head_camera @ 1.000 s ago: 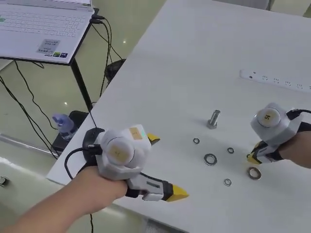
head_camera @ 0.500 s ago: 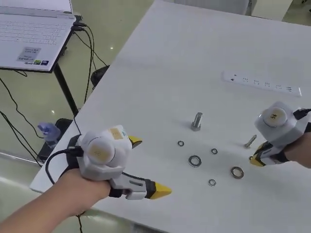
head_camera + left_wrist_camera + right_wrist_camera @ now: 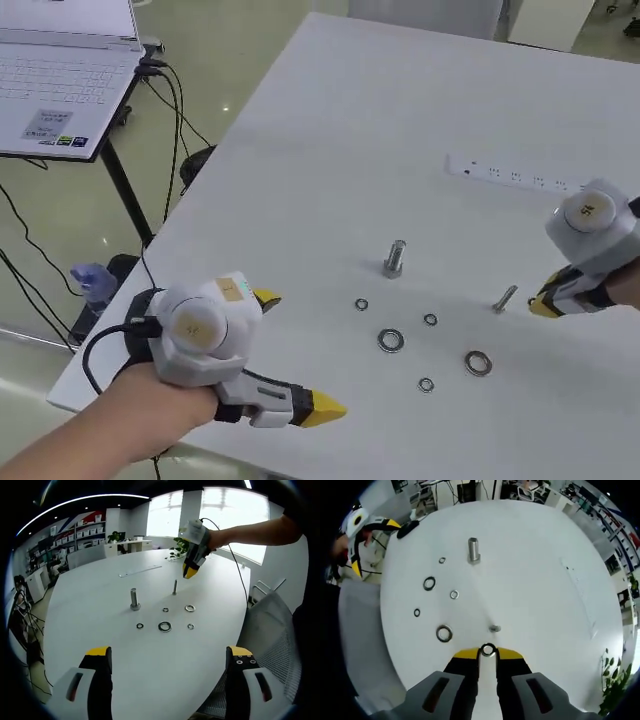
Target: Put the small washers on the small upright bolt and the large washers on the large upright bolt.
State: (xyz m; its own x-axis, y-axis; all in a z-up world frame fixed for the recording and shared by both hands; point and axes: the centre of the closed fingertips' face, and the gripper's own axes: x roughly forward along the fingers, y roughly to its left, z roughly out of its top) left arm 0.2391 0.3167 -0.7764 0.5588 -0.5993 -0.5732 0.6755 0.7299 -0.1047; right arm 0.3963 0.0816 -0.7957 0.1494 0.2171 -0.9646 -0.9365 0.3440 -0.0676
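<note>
The large upright bolt [image 3: 394,258] stands mid-table, and the small upright bolt [image 3: 505,298] stands to its right. Loose on the table lie two large washers [image 3: 391,340] [image 3: 478,362] and three small washers [image 3: 361,304] [image 3: 430,320] [image 3: 426,384]. My right gripper [image 3: 545,305] hovers just right of the small bolt [image 3: 494,628], shut on a small washer [image 3: 488,650] pinched at its yellow tips. My left gripper [image 3: 297,352] is open and holds nothing, near the table's front edge. It points at the large bolt [image 3: 134,599] and the washers [image 3: 164,626].
A white power strip [image 3: 510,175] lies behind the bolts. To the left, off the white table [image 3: 330,150], are a laptop [image 3: 60,70] on a stand, hanging cables and a bottle [image 3: 90,280] on the floor. The table's edge runs close under my left gripper.
My right gripper has moved from beside a large washer to the right of the small bolt, which it had hidden. The head camera has shifted; my left gripper stays open.
</note>
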